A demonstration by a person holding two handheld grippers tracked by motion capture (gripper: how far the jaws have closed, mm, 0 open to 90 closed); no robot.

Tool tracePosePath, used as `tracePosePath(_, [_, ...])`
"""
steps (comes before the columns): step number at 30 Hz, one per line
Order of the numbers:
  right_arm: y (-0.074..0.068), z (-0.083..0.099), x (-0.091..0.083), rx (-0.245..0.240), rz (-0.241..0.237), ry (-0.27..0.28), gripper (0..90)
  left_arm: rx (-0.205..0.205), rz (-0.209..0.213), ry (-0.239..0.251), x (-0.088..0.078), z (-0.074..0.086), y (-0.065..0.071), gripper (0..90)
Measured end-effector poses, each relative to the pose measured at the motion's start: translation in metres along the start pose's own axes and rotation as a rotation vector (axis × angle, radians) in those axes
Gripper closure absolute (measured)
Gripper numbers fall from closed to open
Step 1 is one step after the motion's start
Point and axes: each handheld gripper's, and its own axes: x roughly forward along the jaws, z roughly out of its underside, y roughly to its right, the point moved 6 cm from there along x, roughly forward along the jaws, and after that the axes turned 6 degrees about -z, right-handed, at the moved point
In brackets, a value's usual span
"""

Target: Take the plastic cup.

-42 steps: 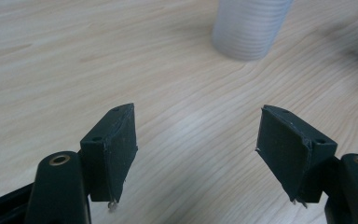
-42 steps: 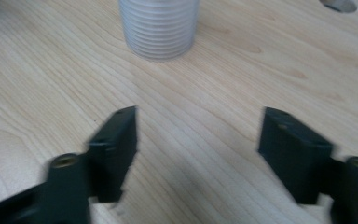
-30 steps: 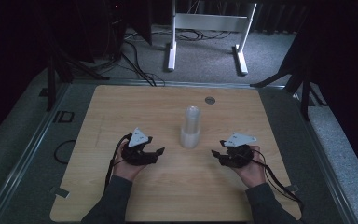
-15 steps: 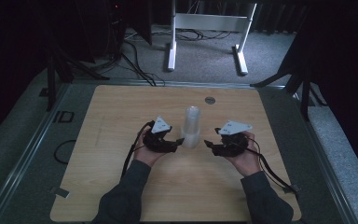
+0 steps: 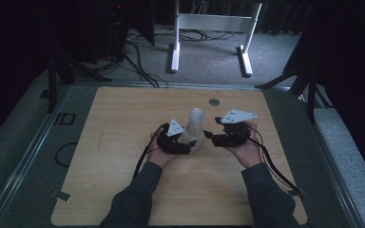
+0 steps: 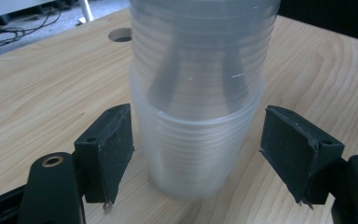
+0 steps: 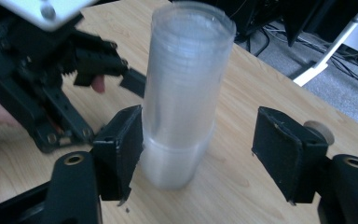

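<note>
A tall stack of clear plastic cups point(image 5: 196, 124) stands mouth-down in the middle of the wooden table point(image 5: 114, 142). My left gripper point(image 5: 189, 143) is at the stack's left, low by its base. In the left gripper view the stack point(image 6: 198, 93) stands between the two pads point(image 6: 107, 149) with a gap on each side; these jaws have just been opening. My right gripper point(image 5: 210, 136) is at the stack's right, a little higher. Its jaws point(image 7: 205, 151) have also just been opening, and the stack point(image 7: 186, 84) rises just past them, nearer the left pad.
A round hole point(image 5: 214, 101) is cut in the table behind the cups. A white metal frame point(image 5: 209, 28) and cables lie on the floor beyond the far edge. Black cables trail from both grippers back along the forearms.
Both hands have moved inward from the sides to flank the cup stack. The right hand has also risen. Both pairs of jaws stand wider apart than before.
</note>
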Motion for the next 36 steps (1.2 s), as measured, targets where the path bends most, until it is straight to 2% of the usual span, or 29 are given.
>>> tracePosePath(7, [0.001,-0.015,0.008,-0.026,-0.006,-0.001,28.4,-0.01,-0.016,0.007,0.006,0.0,0.0,25.7])
tracePosePath(9, [0.003,-0.021,0.011,-0.009,-0.02,0.018,26.8,-0.008,-0.02,0.015,0.007,-0.001,0.0,25.7])
tracePosePath(14, [0.004,-0.025,0.015,-0.003,-0.029,0.022,26.2,-0.013,-0.017,0.025,0.007,-0.002,0.0,25.7])
tracePosePath(15, [0.005,-0.027,0.019,0.013,-0.053,0.042,25.9,-0.013,-0.016,0.028,0.007,-0.002,0.0,25.7])
tracePosePath(17, [0.007,-0.028,0.022,0.042,-0.07,0.057,25.7,-0.014,-0.016,0.027,0.007,-0.002,0.0,25.8])
tracePosePath(20, [0.009,-0.028,0.027,0.059,-0.082,0.068,25.7,-0.013,-0.019,0.031,0.007,-0.002,0.0,25.9])
tracePosePath(30, [0.01,-0.034,0.041,0.048,-0.07,0.05,25.8,-0.01,-0.021,0.035,0.007,-0.003,0.001,26.2])
tracePosePath(34, [0.014,-0.032,0.048,0.066,-0.092,0.042,28.1,-0.005,-0.024,0.033,0.007,-0.003,0.001,26.5])
tracePosePath(36, [0.013,-0.032,0.05,0.06,-0.091,0.05,28.4,-0.006,-0.023,0.036,0.007,-0.003,0.001,26.6])
